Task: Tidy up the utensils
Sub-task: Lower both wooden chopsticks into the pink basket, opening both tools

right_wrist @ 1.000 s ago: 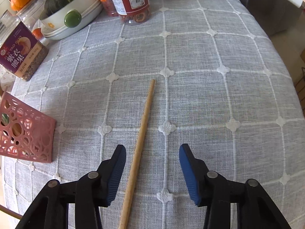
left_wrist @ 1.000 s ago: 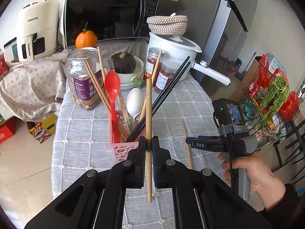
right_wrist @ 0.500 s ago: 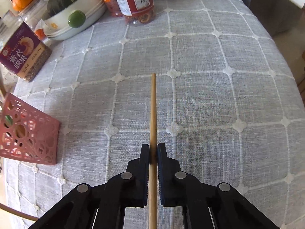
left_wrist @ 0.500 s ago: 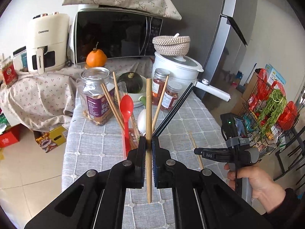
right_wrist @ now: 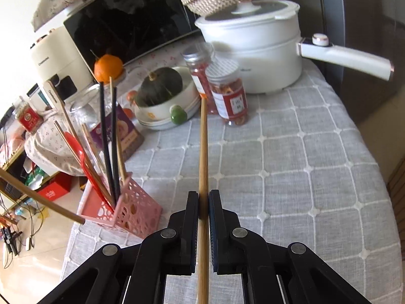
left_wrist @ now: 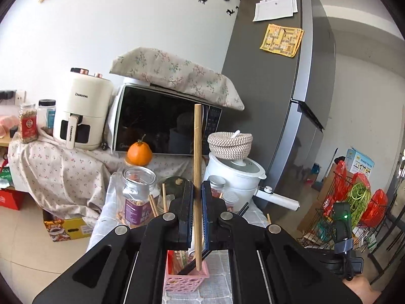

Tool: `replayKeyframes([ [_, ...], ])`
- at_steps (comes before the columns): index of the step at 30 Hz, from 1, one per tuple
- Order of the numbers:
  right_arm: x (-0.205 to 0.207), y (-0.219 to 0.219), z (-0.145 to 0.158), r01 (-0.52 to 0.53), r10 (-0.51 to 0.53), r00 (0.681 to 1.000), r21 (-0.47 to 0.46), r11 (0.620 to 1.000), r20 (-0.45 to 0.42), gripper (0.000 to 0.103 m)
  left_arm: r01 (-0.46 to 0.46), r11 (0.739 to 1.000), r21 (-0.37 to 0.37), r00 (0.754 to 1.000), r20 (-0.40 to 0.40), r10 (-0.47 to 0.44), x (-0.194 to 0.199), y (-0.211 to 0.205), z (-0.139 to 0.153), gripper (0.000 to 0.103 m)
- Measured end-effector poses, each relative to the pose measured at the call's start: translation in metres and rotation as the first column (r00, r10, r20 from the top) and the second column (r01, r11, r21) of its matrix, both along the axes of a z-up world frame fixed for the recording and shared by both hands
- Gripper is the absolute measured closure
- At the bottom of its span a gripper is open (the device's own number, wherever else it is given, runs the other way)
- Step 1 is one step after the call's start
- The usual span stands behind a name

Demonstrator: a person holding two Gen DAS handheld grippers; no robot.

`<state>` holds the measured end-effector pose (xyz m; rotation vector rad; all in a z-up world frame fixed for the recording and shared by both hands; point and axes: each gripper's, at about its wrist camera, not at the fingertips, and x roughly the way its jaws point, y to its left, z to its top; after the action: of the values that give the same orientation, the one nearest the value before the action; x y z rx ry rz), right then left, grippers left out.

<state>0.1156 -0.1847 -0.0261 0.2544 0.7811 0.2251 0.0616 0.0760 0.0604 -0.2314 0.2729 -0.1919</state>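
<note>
My left gripper (left_wrist: 197,217) is shut on a wooden chopstick (left_wrist: 197,152) held upright, its lower tip just over the pink utensil basket (left_wrist: 186,278). That chopstick also shows at the left edge of the right wrist view (right_wrist: 40,200). My right gripper (right_wrist: 203,202) is shut on a second wooden chopstick (right_wrist: 203,147), lifted off the grey tablecloth (right_wrist: 291,177). The pink basket (right_wrist: 131,210) stands left of it and holds black chopsticks (right_wrist: 108,136), wooden chopsticks and a red spoon (right_wrist: 81,157).
At the back of the table stand a white pot with a long handle (right_wrist: 255,58), two spice jars (right_wrist: 227,93), a bowl with a green squash (right_wrist: 164,93) and a large glass jar (left_wrist: 136,195). A microwave (left_wrist: 162,124) and fridge (left_wrist: 278,101) stand behind.
My right gripper closed on the chopstick lying on the cloth and lifted it. My left gripper tilted up and brought its chopstick's lower tip over the basket.
</note>
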Motion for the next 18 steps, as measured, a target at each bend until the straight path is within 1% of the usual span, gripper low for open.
replayKeyframes([
  [1, -0.001, 0.001, 0.003, -0.001, 0.001, 1.0, 0.0, 1.0, 0.016, 0.097, -0.001, 1.0, 0.014, 1.0, -0.003, 0.001, 0.003, -0.003, -0.002, 0.097],
  [4, -0.003, 0.005, 0.008, -0.009, 0.009, 0.999, 0.001, 1.0, 0.044, 0.097, 0.0, 1.0, 0.019, 0.999, -0.043, 0.001, 0.019, -0.007, -0.012, 0.097],
  [6, -0.003, 0.006, 0.008, -0.013, 0.013, 0.999, -0.001, 1.0, 0.05, 0.097, -0.004, 1.0, 0.021, 0.998, -0.069, 0.006, 0.028, -0.008, -0.021, 0.097],
  [10, -0.003, 0.007, 0.008, -0.02, 0.02, 0.998, -0.004, 1.0, 0.053, 0.097, -0.004, 0.999, 0.05, 0.992, -0.127, 0.01, 0.049, -0.011, -0.037, 0.097],
  [14, -0.004, 0.007, 0.008, -0.023, 0.023, 0.998, -0.005, 1.0, 0.063, 0.097, 0.004, 1.0, 0.03, 0.975, -0.224, 0.003, 0.071, -0.009, -0.057, 0.097],
  [18, -0.008, 0.009, 0.012, -0.026, 0.026, 0.996, -0.004, 1.0, 0.086, 0.097, 0.004, 1.0, 0.023, 0.961, -0.276, 0.003, 0.086, -0.009, -0.07, 0.097],
])
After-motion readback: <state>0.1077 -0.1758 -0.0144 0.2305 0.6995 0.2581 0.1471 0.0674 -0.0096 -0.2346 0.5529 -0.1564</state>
